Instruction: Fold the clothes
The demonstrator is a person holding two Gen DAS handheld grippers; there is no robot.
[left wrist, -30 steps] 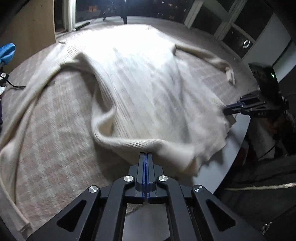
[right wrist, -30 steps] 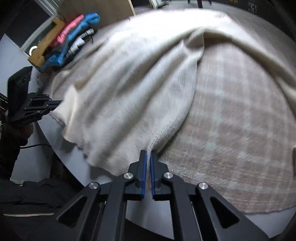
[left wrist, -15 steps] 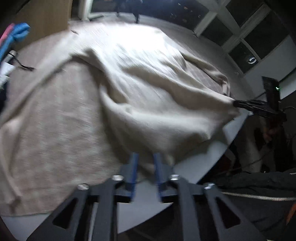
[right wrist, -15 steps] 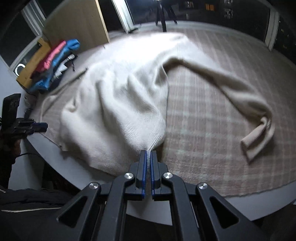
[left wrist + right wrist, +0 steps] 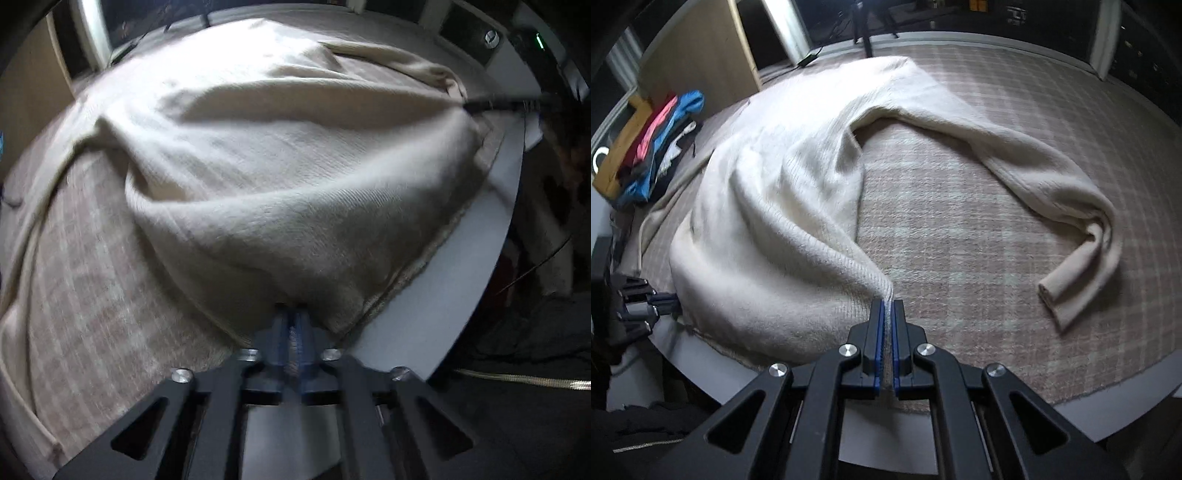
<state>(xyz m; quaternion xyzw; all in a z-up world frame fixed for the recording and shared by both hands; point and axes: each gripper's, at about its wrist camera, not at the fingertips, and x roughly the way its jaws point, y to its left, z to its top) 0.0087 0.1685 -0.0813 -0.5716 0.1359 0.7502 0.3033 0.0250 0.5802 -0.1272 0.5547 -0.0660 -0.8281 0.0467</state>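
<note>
A cream knit sweater (image 5: 775,206) lies bunched on a plaid cloth (image 5: 960,229) over a white table. My right gripper (image 5: 885,306) is shut on the sweater's hem and holds it taut near the front table edge. Its right sleeve (image 5: 1071,229) trails loose to the right, cuff curled. In the left wrist view the sweater (image 5: 288,177) is stretched between both grippers. My left gripper (image 5: 293,314) is shut on the hem's other corner at the table edge. The right gripper (image 5: 491,105) shows far right there, and the left gripper (image 5: 661,301) shows at far left in the right wrist view.
A stack of folded clothes in pink, blue and dark colours (image 5: 661,147) sits on a tan box at the back left. A wooden panel (image 5: 698,59) stands behind it. The white table edge (image 5: 461,258) curves at the right.
My left gripper opened briefly, then shut again on the hem. Both grippers pulled the sweater's lower edge toward the front table edge, and the right sleeve came into view.
</note>
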